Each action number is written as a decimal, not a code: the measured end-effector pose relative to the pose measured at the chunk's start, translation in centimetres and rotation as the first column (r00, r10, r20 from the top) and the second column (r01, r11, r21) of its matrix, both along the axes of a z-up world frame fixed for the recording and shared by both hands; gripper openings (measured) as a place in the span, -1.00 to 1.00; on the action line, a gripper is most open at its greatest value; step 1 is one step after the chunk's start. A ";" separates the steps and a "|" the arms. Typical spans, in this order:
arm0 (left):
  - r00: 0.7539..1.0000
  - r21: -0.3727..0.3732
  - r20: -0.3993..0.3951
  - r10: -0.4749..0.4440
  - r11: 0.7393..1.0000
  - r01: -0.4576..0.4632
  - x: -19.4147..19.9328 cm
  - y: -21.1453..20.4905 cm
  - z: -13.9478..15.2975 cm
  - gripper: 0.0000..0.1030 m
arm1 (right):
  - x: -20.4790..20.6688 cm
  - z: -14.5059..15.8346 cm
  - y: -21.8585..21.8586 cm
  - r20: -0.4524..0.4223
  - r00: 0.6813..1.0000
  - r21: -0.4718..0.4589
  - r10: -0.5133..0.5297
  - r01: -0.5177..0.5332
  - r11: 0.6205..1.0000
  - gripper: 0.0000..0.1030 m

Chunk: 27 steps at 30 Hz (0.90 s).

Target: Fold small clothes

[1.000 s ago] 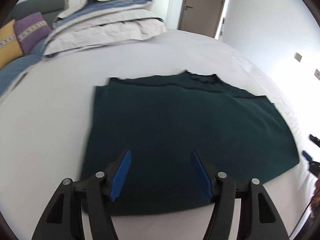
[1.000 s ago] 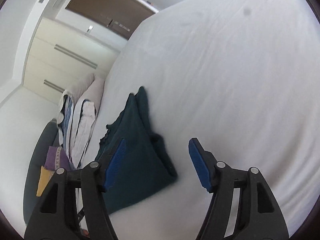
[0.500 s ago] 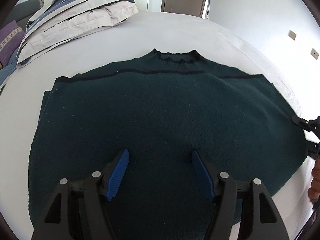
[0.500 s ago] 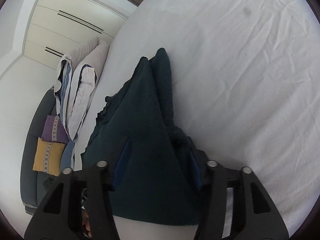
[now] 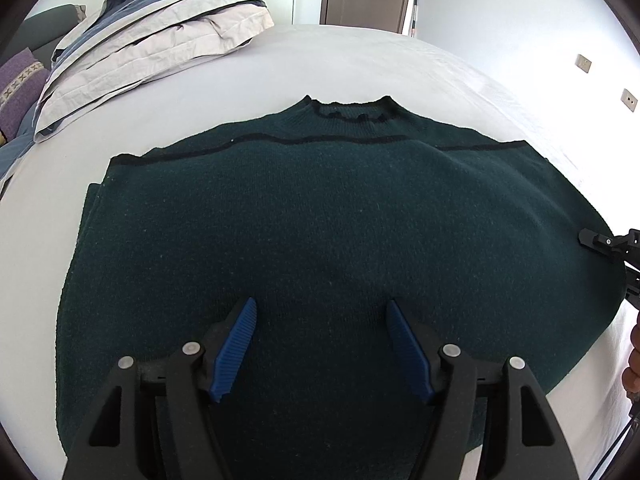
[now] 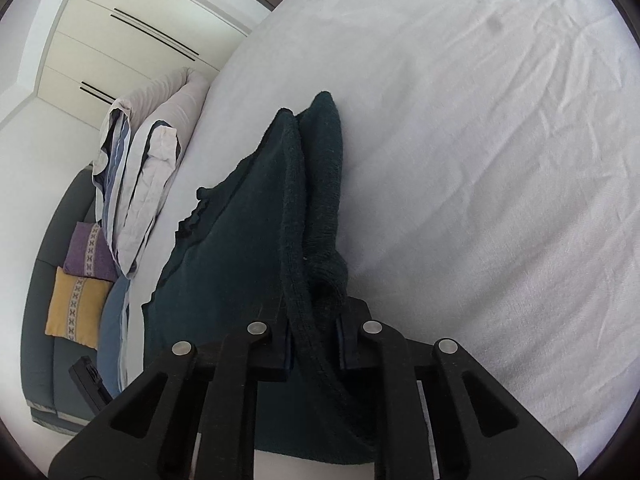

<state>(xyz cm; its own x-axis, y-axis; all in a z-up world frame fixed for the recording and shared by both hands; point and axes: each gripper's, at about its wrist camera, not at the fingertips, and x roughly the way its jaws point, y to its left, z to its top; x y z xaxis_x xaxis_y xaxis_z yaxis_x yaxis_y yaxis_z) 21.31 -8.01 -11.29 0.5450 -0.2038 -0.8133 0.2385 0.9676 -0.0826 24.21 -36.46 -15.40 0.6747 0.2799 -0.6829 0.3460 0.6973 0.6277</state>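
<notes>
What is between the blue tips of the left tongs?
Only the dark green sweater, seen in the left wrist view. The left tongs stand open above it, their blue pads not pinching the knit.

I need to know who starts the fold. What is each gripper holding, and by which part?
The right gripper pinches the sweater's side edge. The left gripper is open above it, holding nothing.

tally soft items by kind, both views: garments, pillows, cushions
Sweater: 1
Pillows: 2
Cushions, purple and yellow: 2
Total: 5
</notes>
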 end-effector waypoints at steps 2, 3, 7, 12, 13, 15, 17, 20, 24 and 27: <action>1.000 -0.003 0.000 -0.001 1.000 0.001 0.0 0.0 0.0 0.37 | 0.1 0.7 0.6 0.003 1.000 -0.034 0.001 -0.001 0.999 -0.76; 1.000 -0.007 0.000 -0.002 1.000 0.002 0.0 0.1 0.0 0.37 | 0.0 1.1 0.7 0.004 1.000 -0.043 0.004 -0.004 0.999 -0.76; 1.000 -0.025 -0.001 -0.005 1.000 0.005 0.0 0.4 0.0 0.36 | 0.6 3.1 2.3 0.002 1.000 -0.121 0.021 -0.021 0.992 -0.76; 1.000 -0.133 -0.028 -0.004 0.991 0.000 0.1 2.1 0.8 0.33 | 2.2 7.2 7.1 0.006 0.992 -0.266 0.123 -0.117 0.957 -0.76; 0.999 -0.162 -0.034 0.002 0.987 -0.007 0.1 2.6 1.0 0.30 | 2.8 8.4 9.0 0.007 0.987 -0.305 0.158 -0.148 0.941 -0.76; 0.998 -0.241 -0.058 0.024 0.970 -0.037 0.2 4.4 1.5 0.17 | 3.8 10.1 12.9 0.010 0.973 -0.355 0.232 -0.213 0.910 -0.76; 0.996 -0.302 -0.063 0.062 0.950 -0.078 0.2 6.4 2.2 0.17 | 4.8 10.9 16.9 0.004 0.951 -0.375 0.308 -0.285 0.882 -0.76; 0.990 -0.417 -0.087 0.108 0.899 -0.135 0.5 9.8 2.9 0.20 | 6.0 10.6 22.7 -0.017 0.910 -0.386 0.415 -0.389 0.836 -0.76; 0.982 -0.513 -0.154 0.106 0.841 -0.171 1.5 12.2 2.3 0.34 | 7.9 6.1 28.0 -0.134 0.856 -0.364 0.499 -0.511 0.779 -0.75; 0.978 -0.546 -0.193 0.078 0.820 -0.173 1.8 12.1 1.8 0.34 | 7.8 3.8 28.4 -0.152 0.857 -0.351 0.493 -0.513 0.783 -0.74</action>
<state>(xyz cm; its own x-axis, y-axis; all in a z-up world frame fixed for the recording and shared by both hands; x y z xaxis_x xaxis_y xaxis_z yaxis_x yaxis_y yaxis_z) 23.09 4.14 -9.50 0.4745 -0.5862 -0.6567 0.0563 0.7647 -0.6419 31.98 -8.06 -11.62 0.4714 0.2932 -0.8318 -0.0951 0.9545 0.2826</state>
